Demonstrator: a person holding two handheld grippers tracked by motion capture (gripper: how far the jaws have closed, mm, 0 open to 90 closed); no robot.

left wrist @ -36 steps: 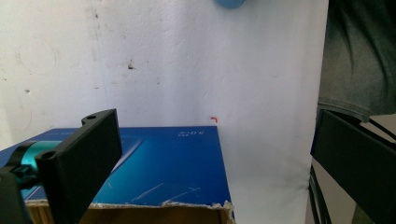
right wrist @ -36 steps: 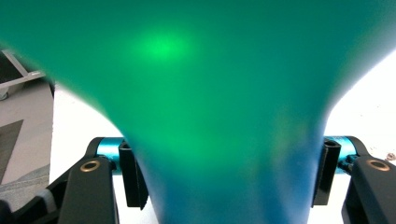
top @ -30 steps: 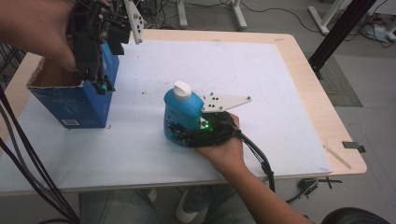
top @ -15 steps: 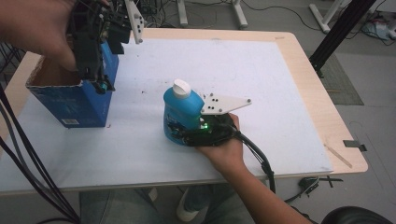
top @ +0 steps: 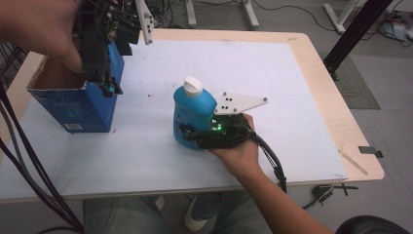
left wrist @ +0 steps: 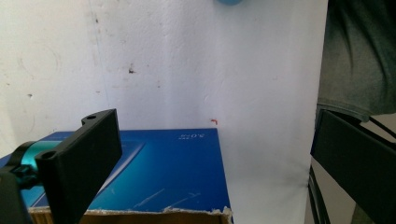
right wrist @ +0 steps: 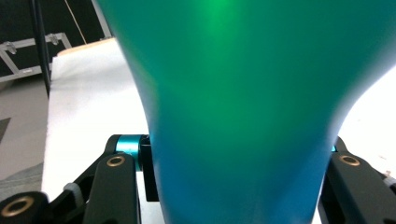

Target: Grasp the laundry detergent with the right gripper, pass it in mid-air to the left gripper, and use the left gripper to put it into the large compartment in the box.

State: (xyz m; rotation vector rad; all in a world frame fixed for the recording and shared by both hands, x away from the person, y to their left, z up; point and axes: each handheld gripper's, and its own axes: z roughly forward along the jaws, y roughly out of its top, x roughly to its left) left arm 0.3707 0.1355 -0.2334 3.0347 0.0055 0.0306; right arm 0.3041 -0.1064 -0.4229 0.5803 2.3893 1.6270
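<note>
Just a wooden table [top: 342, 114] under a scuffed white sheet [top: 302, 92] with a tiny red speck [left wrist: 214, 121] on it, plus a black post [top: 354, 30] off the far right corner, a grey floor mat [top: 359, 84] beside it, and dark cables [top: 22, 163] hanging down the left side.

Smooth glossy blue plastic bottle [top: 194, 114] with white plastic cap [top: 193, 86], matt blue cardboard box [top: 73, 105] with torn raw edge, scuffed white tabletop [top: 204, 63] edged in pale wood
</note>
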